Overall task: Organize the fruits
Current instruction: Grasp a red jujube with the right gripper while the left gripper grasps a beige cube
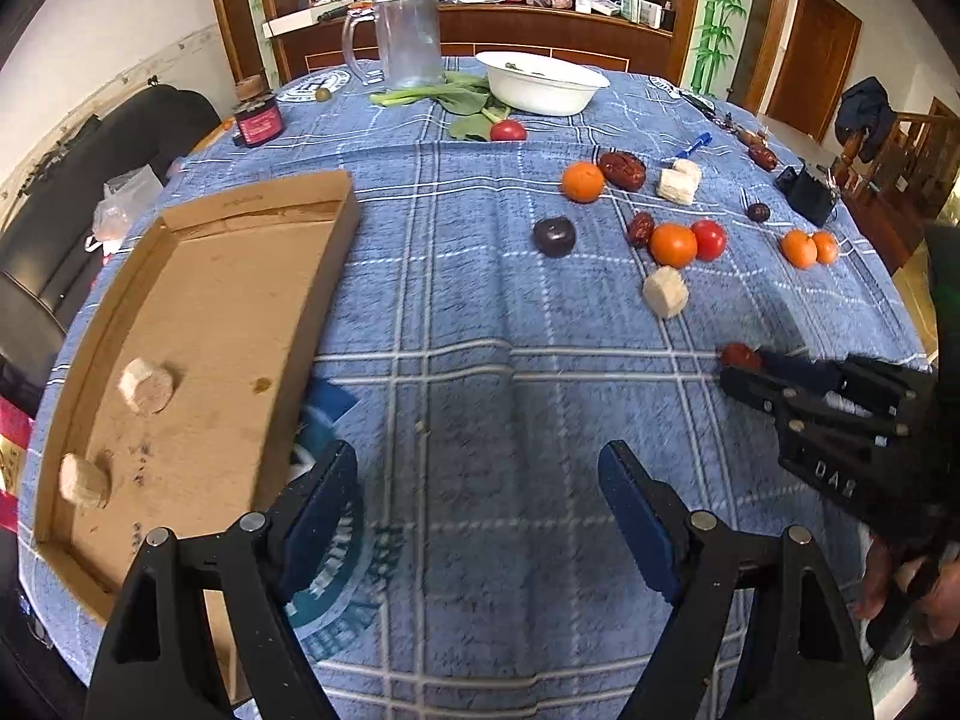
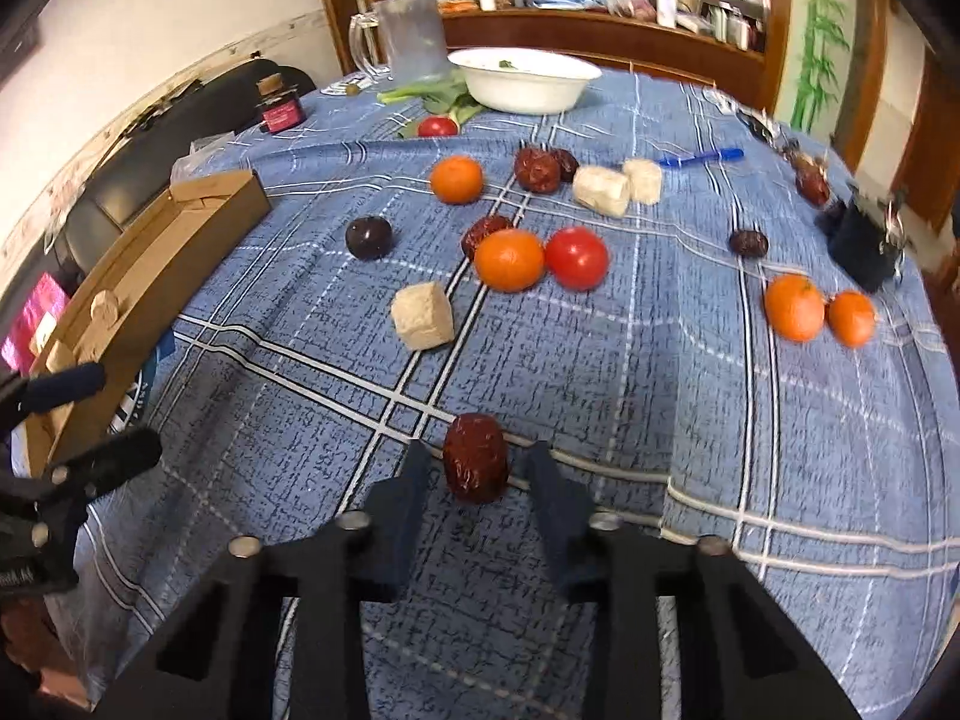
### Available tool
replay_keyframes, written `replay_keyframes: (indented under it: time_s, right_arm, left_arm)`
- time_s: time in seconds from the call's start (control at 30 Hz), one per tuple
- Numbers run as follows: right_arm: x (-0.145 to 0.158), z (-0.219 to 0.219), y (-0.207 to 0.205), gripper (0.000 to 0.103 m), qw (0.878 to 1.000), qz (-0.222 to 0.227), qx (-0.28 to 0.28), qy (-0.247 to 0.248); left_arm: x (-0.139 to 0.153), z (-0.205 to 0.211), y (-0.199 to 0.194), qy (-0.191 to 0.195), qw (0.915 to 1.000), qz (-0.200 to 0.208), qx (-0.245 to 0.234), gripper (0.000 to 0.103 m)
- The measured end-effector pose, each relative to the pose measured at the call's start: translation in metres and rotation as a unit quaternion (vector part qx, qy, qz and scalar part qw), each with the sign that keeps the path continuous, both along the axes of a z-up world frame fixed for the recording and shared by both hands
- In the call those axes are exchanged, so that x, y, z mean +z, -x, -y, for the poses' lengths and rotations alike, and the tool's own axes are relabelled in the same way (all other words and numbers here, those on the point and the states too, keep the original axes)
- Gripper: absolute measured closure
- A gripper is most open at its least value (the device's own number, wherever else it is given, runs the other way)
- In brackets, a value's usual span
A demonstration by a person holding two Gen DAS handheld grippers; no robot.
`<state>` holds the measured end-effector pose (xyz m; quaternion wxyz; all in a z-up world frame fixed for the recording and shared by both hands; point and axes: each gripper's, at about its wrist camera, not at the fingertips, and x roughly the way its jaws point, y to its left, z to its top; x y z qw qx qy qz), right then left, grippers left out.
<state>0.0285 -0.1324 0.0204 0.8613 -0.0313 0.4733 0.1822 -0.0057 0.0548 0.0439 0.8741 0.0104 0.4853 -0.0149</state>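
Two grippers hang over the blue checked surface (image 1: 480, 312), both pitched steeply downward and forward. The right gripper (image 2: 479, 450) is low, its tips at the cloth, and it is clenched on a dried red date (image 2: 477, 456). The date stands on end between the two dark pads, one at each flank. In the right wrist view a thin sliver of cloth seems to show on either side of it, but blur makes that hard to judge. In the left wrist view its fingers run close together, with the date at their very tip. A person's hand (image 1: 918, 594) grips its handle at the lower right edge of that view.

The left gripper (image 1: 480, 462) is released, jaws spread wide with only bare cloth between them, held above the surface. Just to its left lies a shallow cardboard box (image 1: 258, 198), with two pale blocks (image 1: 147, 385) on its floor. The left finger overlaps the box's near right edge in the picture.

Ahead of the right gripper sits a pale cube (image 2: 423, 315). Beyond that an orange (image 2: 510, 259) touches a red tomato (image 2: 577, 258), and a dark plum (image 2: 368, 237) lies ahead to the left
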Motion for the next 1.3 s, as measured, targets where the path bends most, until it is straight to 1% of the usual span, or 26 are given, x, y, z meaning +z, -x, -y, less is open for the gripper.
replay_keyframes:
  time_s: [0.07, 0.23, 0.3, 0.4, 0.53, 0.57, 0.6, 0.63, 0.67, 0.7, 0.73, 0.83, 0.9, 1.03, 1.2, 1.3]
  right_arm:
    - [0.002, 0.004, 0.001, 0.080, 1.000, 0.003, 0.001, -0.003]
    - [0.016, 0.028, 0.016, 0.080, 0.999, 0.031, -0.017, 0.009]
    - [0.019, 0.040, 0.021, 0.080, 0.999, 0.037, -0.029, 0.017]
    - [0.019, 0.057, 0.026, 0.080, 0.998, 0.032, -0.045, 0.016]
    - [0.018, 0.070, 0.032, 0.080, 0.998, 0.031, -0.057, 0.017]
    - [0.018, 0.072, 0.033, 0.080, 0.998, 0.032, -0.060, 0.017]
    - [0.018, 0.074, 0.033, 0.080, 0.997, 0.032, -0.062, 0.016]
    - [0.018, 0.075, 0.034, 0.080, 0.997, 0.032, -0.065, 0.014]
    - [0.018, 0.077, 0.035, 0.080, 0.997, 0.033, -0.066, 0.012]
    - [0.019, 0.077, 0.035, 0.080, 0.997, 0.034, -0.066, 0.010]
    - [0.019, 0.078, 0.035, 0.080, 0.997, 0.034, -0.066, 0.010]
    - [0.019, 0.075, 0.035, 0.080, 0.997, 0.036, -0.068, 0.009]
    - [0.021, 0.073, 0.036, 0.080, 0.997, 0.038, -0.071, 0.006]
    - [0.024, 0.067, 0.038, 0.080, 0.996, 0.044, -0.075, 0.004]
    - [0.028, 0.056, 0.043, 0.080, 0.995, 0.051, -0.080, 0.004]
    - [0.029, 0.047, 0.045, 0.080, 0.995, 0.051, -0.080, 0.005]
  left_arm:
    - [-0.001, 0.010, -0.011, 0.009, 0.9999, -0.006, -0.005, 0.021]
    - [-0.008, 0.048, -0.039, 0.027, 0.9987, -0.020, -0.037, 0.021]
    - [-0.011, 0.062, -0.050, 0.026, 0.9985, -0.022, -0.044, 0.021]
    - [-0.017, 0.078, -0.073, 0.042, 0.9978, -0.031, -0.041, 0.021]
    - [-0.026, 0.087, -0.094, 0.060, 0.9972, -0.035, -0.028, 0.023]
    - [-0.031, 0.089, -0.099, 0.069, 0.9962, -0.044, -0.031, 0.036]
    - [-0.033, 0.090, -0.100, 0.070, 0.9959, -0.048, -0.030, 0.043]
    - [-0.031, 0.092, -0.100, 0.063, 0.9969, -0.036, -0.032, 0.051]
    - [-0.032, 0.093, -0.100, 0.069, 0.9960, -0.037, -0.042, 0.063]
    - [-0.032, 0.094, -0.099, 0.062, 0.9965, -0.033, -0.044, 0.069]
    - [-0.032, 0.094, -0.098, 0.065, 0.9961, -0.035, -0.049, 0.081]
    - [-0.030, 0.085, -0.092, 0.094, 0.9932, -0.043, -0.053, 0.081]
    - [-0.027, 0.077, -0.082, 0.107, 0.9917, -0.042, -0.058, 0.081]
    - [-0.018, 0.060, -0.058, 0.115, 0.9910, -0.035, -0.059, 0.081]
    - [-0.008, 0.039, -0.028, 0.107, 0.9921, -0.025, -0.061, 0.081]
    - [-0.001, 0.025, -0.016, 0.110, 0.9922, -0.016, -0.056, 0.081]
